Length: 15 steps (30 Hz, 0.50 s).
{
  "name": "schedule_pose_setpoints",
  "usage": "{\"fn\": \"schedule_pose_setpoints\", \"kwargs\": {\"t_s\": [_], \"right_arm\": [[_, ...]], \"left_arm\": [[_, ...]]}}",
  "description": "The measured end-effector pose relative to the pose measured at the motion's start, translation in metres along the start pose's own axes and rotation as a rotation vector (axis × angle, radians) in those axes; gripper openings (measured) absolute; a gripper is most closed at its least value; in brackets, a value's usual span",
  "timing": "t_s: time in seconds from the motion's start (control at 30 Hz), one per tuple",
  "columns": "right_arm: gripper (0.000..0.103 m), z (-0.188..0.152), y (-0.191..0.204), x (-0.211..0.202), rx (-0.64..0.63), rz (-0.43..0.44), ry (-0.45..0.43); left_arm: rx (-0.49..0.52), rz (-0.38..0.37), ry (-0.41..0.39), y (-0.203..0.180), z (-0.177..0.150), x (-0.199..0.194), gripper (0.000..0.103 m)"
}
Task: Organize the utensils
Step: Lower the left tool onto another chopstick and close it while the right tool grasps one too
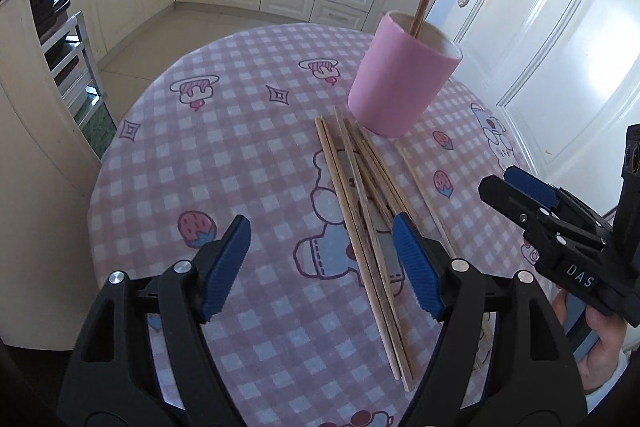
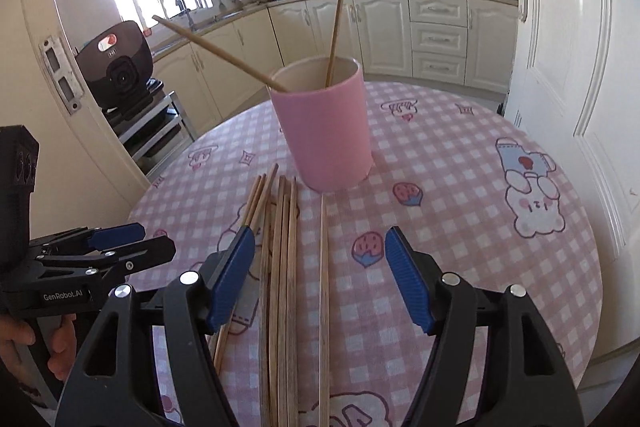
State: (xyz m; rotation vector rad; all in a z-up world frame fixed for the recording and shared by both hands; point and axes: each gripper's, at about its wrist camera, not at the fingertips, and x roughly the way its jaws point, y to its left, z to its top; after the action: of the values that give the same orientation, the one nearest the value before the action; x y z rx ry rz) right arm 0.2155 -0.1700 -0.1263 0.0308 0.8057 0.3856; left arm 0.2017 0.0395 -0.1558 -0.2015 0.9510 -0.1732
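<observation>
A: Where do the two tools sit?

B: The left hand-held gripper (image 1: 322,261), black with ribbed blue pads, hangs over the round table (image 1: 224,155) in its pink-and-white checked cloth with cartoon prints. Its jaws stand wide with nothing clamped. The bundle of loose wooden chopsticks (image 1: 362,227) lies on the cloth just ahead of it and runs in under its right-side pad.

A: And the other one?

B: The right hand-held gripper (image 2: 320,273) is likewise spread wide and empty. In its own view the same bundle (image 2: 280,267) lies between its jaws, toward the left pad, and a single pale wooden chopstick (image 2: 324,291) lies apart from the bundle, roughly midway between the pads. Whether either pad touches the wood, I can't say for sure from this angle.

A: The container?

B: A pink cylindrical cup (image 2: 326,131) with a pale inside stands upright beyond both tools, just past the far tips of the bundle. Two wooden chopsticks (image 2: 335,23) already stand in it, one nearly upright, the other leaning far out to the left.

A: Can each tool see the other?

B: Yes. From the left wrist view the right one shows at the right edge, a hand (image 1: 600,343) around its grip. From the right wrist view the left one sits at the left edge, fingers (image 2: 24,339) below it.
</observation>
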Motion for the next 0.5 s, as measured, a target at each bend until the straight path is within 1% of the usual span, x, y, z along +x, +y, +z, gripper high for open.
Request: {"fn": "schedule_pose_setpoints", "kwargs": {"t_s": [0.03, 0.1, 0.13, 0.2, 0.33, 0.5], "right_arm": [[0.065, -0.001, -0.002, 0.004, 0.001, 0.003, 0.020], [0.065, -0.003, -0.003, 0.009, 0.000, 0.005, 0.044], [0.065, -0.004, -0.004, 0.011, -0.003, 0.002, 0.053], [0.065, -0.004, -0.004, 0.013, -0.006, 0.006, 0.066], [0.065, -0.001, -0.004, 0.021, -0.017, 0.004, 0.085], [0.065, 0.000, -0.005, 0.024, -0.013, 0.006, 0.088]], "left_arm": [[0.006, 0.003, 0.015, -0.002, 0.000, 0.005, 0.068], [0.015, 0.009, 0.055, -0.004, 0.000, 0.017, 0.053], [0.014, 0.011, 0.069, -0.004, 0.000, 0.023, 0.051], [0.010, 0.020, 0.086, -0.003, -0.002, 0.031, 0.051], [0.001, 0.007, 0.106, -0.004, 0.000, 0.041, 0.051], [0.008, 0.037, 0.127, -0.005, 0.002, 0.052, 0.051]]}}
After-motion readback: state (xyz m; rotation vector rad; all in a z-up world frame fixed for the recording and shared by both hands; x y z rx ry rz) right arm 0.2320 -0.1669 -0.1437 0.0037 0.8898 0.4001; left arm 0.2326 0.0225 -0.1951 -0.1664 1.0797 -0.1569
